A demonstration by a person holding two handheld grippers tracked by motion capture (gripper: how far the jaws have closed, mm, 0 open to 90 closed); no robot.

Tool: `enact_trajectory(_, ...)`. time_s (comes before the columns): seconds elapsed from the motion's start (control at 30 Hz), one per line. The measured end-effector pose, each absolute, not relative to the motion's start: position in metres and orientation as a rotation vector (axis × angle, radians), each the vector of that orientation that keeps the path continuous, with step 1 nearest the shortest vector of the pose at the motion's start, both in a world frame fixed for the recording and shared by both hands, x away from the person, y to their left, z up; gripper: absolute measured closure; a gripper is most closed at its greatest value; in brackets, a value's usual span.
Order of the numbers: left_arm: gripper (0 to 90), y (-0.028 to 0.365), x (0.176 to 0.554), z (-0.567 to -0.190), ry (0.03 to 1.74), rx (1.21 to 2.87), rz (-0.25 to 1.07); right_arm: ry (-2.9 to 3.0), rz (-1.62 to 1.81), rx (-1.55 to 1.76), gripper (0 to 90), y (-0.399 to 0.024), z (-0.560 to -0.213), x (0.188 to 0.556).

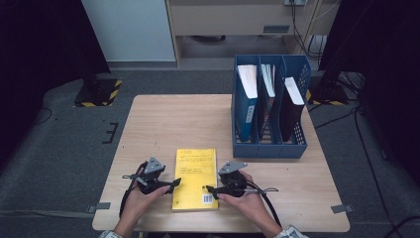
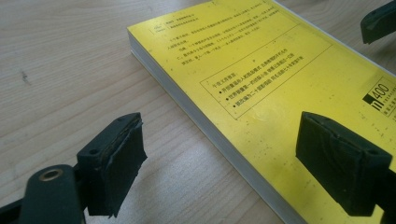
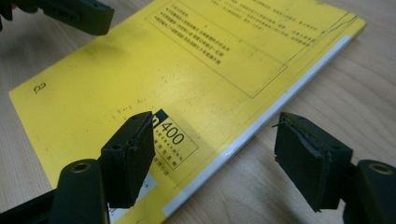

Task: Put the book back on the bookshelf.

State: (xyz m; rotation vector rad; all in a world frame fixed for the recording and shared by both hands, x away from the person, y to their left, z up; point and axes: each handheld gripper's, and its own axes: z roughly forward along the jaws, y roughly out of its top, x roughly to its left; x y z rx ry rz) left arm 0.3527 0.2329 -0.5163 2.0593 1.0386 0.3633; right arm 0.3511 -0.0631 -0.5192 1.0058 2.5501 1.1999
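Observation:
A yellow book [image 1: 194, 178] lies flat on the wooden table [image 1: 163, 124], near its front edge. My left gripper [image 1: 174, 183] is at the book's left side, held by a hand. In the left gripper view it [image 2: 229, 154] is open: one jaw is over bare wood and the other over the yellow cover [image 2: 261, 70], on either side of the page edge. My right gripper [image 1: 210, 189] is at the book's right side near the barcode. In the right gripper view it [image 3: 217, 149] is open across the white-striped edge of the book [image 3: 140, 70], with neither pad pressing.
A blue three-slot file holder [image 1: 270, 144] stands at the back right of the table, with a book or folder in each slot. The other gripper's jaw tip appears far off in each gripper view [image 2: 378, 21] [image 3: 70, 11]. Bare wood stretches behind the book.

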Motion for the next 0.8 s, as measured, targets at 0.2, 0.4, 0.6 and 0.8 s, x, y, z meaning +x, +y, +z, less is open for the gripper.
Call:
enact_trajectory(0.2, 16.0, 0.234, 0.365, -0.517, 1.056, 2.048, 0.350, 2.578, 1.202, 1.022, 27.0, -0.061, -0.524, 0.352)
enact_trajectory(0.4, 13.2, 0.228, 0.392, -0.512, 1.024, 2.072, 0.365, 2.588, 1.213, 1.043, 24.3, -0.060, -0.526, 0.350)
enact_trajectory(0.6, 13.5, 0.223, 0.422, -0.516, 1.023, 2.098, 0.338, 2.601, 1.227, 1.041, 21.5, -0.057, -0.528, 0.347)
enact_trajectory(0.8, 13.6, 0.216, 0.443, -0.518, 1.008, 2.136, 0.268, 2.595, 1.241, 1.042, 20.4, -0.057, -0.529, 0.346)
